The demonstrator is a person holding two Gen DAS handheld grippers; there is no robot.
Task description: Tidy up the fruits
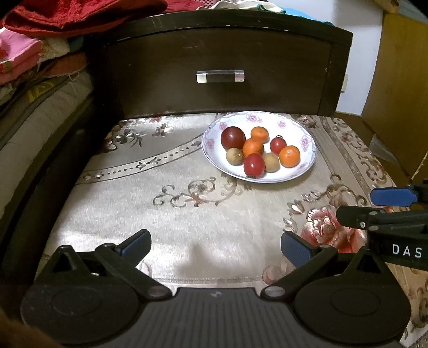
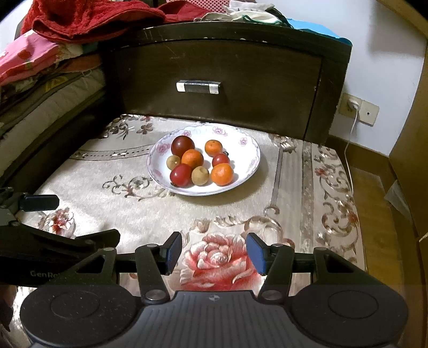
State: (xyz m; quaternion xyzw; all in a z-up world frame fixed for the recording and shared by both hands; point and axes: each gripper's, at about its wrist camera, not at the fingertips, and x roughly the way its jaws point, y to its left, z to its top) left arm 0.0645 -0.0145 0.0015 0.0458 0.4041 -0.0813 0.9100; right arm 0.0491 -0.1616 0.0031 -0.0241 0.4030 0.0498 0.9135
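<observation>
A white floral-rimmed plate [image 2: 248, 166] is seen resting on a bench covered by a cream embroidered cloth [image 2: 149, 214], toward its far side and just in front of a dark wooden drawer front [image 2: 214, 69] with a clear handle [image 2: 198, 87]. All the fruit is gathered on the plate: a large dark red fruit [image 2: 182, 146] at the back left, three small oranges [image 2: 192, 158], two small red tomato-like fruits [image 2: 181, 175], and two tan, round longan-like fruits [image 2: 200, 175] among them. Several of these pieces are touching one another.

The left gripper [image 1: 215, 246] is held low over the near part of the cloth, its blue-padded fingers [image 1: 136, 245] spread wide with nothing between them. The right gripper [image 2: 214, 253] is positioned above a large pink rose [image 2: 216, 261] woven into the cloth; its fingers are likewise parted and empty. Both grippers are kept well apart from the plate, and each appears at the edge of the other's view.

Folded red and pink fabrics [image 2: 67, 24] are piled on the left beside the drawer unit.
</observation>
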